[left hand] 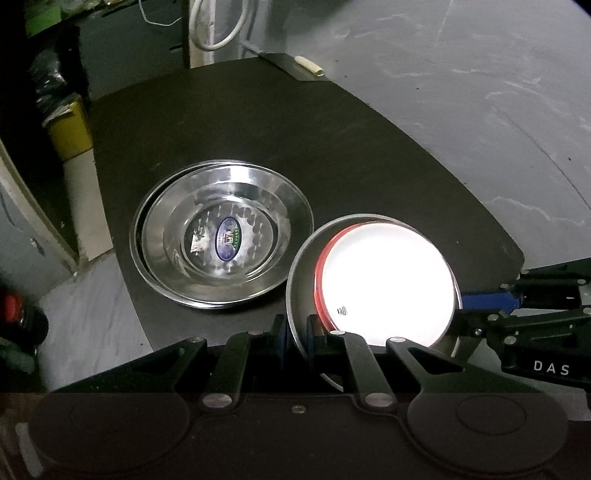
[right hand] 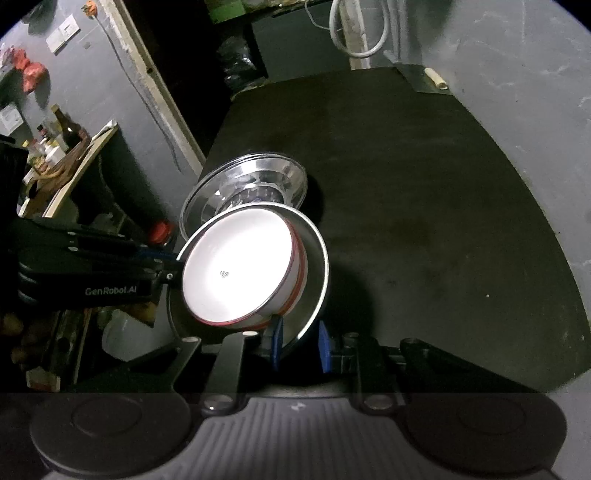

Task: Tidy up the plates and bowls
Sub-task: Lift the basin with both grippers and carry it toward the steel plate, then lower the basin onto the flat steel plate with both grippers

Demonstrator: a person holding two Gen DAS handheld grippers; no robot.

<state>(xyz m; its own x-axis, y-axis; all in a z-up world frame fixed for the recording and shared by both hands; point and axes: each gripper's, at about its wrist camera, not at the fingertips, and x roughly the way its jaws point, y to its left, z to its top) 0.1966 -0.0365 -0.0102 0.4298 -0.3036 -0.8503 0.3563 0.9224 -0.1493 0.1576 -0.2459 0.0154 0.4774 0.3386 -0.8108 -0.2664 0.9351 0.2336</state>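
Observation:
A steel plate (left hand: 295, 295) carries a white bowl with a red band (left hand: 388, 280) and is held tilted above the black table (left hand: 258, 129). My left gripper (left hand: 297, 336) is shut on the plate's near rim. My right gripper (right hand: 299, 345) straddles the opposite rim of the same plate (right hand: 317, 280), its blue pads a little apart from the thin edge; the white bowl (right hand: 236, 269) sits inside. A stack of steel bowls (left hand: 221, 236) rests on the table to the left, also in the right wrist view (right hand: 251, 184).
The table ends in a curved edge against a grey floor (left hand: 480, 92). A yellow box (left hand: 70, 129) and clutter stand at the left. A shelf with bottles (right hand: 62, 144) stands left of the table. A white cable (right hand: 362, 33) hangs at the back.

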